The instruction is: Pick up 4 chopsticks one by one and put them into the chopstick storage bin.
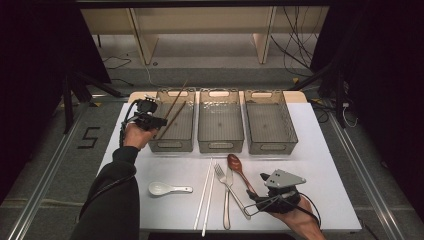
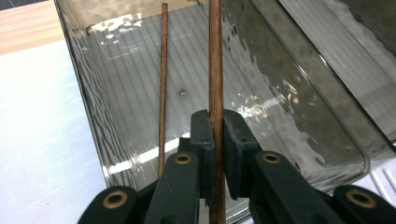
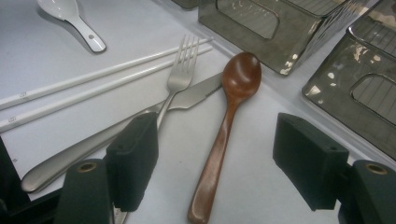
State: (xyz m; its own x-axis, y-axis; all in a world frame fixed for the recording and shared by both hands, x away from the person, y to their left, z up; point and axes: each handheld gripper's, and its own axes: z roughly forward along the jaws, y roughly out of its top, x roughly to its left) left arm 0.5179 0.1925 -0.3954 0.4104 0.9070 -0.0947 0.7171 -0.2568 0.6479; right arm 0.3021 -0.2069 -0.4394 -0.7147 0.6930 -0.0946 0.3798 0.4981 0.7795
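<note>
My left gripper (image 1: 151, 121) is at the left edge of the left smoky plastic bin (image 1: 170, 146), shut on a brown wooden chopstick (image 2: 215, 65) that points into the bin. A second brown chopstick (image 2: 163, 70) runs beside it, left of the pads; I cannot tell whether it is gripped. Both sticks (image 1: 174, 107) slant up and to the right over the bin. My right gripper (image 1: 256, 196) rests near the table's front right, open, its jaws standing either side of the handle of a brown wooden spoon (image 3: 224, 126) lying on the white table.
The middle bin (image 1: 220, 146) and the right bin (image 1: 270, 148) stand in a row behind the cutlery. A fork (image 3: 180, 74), a knife (image 3: 60, 161), two white chopsticks (image 1: 206, 192) and a white ceramic spoon (image 1: 162, 188) lie along the front.
</note>
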